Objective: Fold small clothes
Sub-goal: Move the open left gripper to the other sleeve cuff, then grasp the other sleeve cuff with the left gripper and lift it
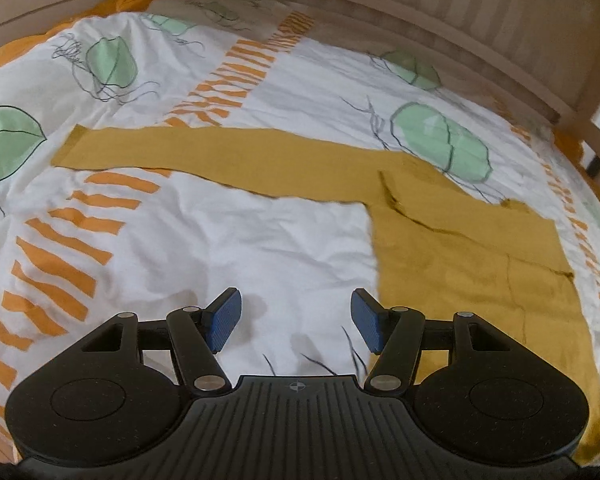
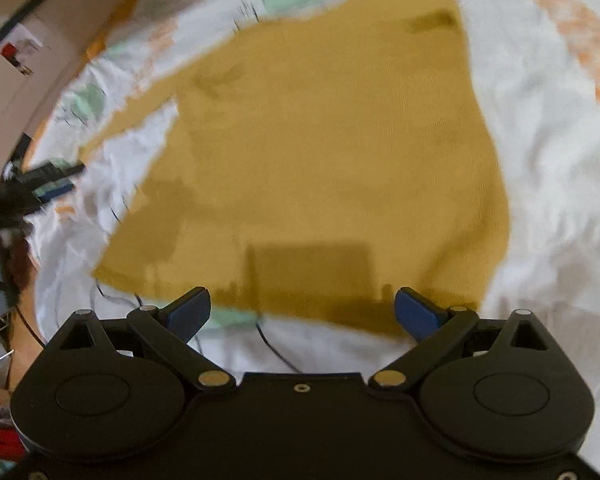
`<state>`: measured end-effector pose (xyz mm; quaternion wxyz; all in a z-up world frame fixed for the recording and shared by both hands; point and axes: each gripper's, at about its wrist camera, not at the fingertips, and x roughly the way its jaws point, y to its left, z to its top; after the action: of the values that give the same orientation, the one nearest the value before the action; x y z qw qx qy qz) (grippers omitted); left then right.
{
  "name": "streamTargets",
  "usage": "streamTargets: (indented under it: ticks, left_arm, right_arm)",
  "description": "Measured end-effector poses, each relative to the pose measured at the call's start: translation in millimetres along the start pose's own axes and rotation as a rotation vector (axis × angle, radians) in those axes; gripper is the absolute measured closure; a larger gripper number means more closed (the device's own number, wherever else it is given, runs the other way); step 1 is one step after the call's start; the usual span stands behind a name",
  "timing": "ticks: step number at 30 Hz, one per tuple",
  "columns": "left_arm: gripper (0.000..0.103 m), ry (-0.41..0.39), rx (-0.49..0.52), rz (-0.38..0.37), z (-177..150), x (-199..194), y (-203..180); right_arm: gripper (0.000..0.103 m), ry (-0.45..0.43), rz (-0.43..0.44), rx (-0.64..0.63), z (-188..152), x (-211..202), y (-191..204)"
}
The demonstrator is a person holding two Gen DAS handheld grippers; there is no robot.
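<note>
Top [image 1: 472, 264] lies flat on bed cover [image 1: 220, 240], w/ one sleeve [image 1: 204, 156] stretched out to the left. Headboard [image 1: 460, 12] stands behind the bed. Left gripper [image 1: 296, 320] hangs over bare cover, just left of top's body; right gripper [image 2: 302, 312] over its near edge.

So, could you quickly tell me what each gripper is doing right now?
Left gripper: open, holding nothing, above the bedcover.
Right gripper: open, holding nothing, over the near edge of the mustard garment.
</note>
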<state>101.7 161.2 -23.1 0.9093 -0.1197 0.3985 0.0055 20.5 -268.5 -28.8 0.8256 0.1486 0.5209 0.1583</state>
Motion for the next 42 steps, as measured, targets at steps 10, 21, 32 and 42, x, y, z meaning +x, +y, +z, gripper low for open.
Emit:
streamTargets:
  ticks: [10, 21, 32, 42]
  left_arm:
    - [0.034, -0.017, -0.134, -0.001, 30.2, 18.7, 57.4]
    - [0.029, -0.077, -0.216, 0.129, 67.0, 45.9, 121.9]
    - [0.023, -0.109, -0.316, 0.187, 98.9, 88.2, 172.9]
    - [0.011, -0.089, -0.378, 0.184, 90.8, 126.2, 201.3]
  right_arm:
    - [0.000, -0.325, 0.006, -0.132, 43.7, 7.4, 58.2]
    - [0.000, -0.386, -0.061, -0.143, 78.3, 80.0, 62.0]
    - [0.000, -0.461, -0.205, -0.079, 117.9, 150.0, 41.3]
    - [0.000, -0.472, -0.296, -0.096, 113.3, 181.1, 33.8]
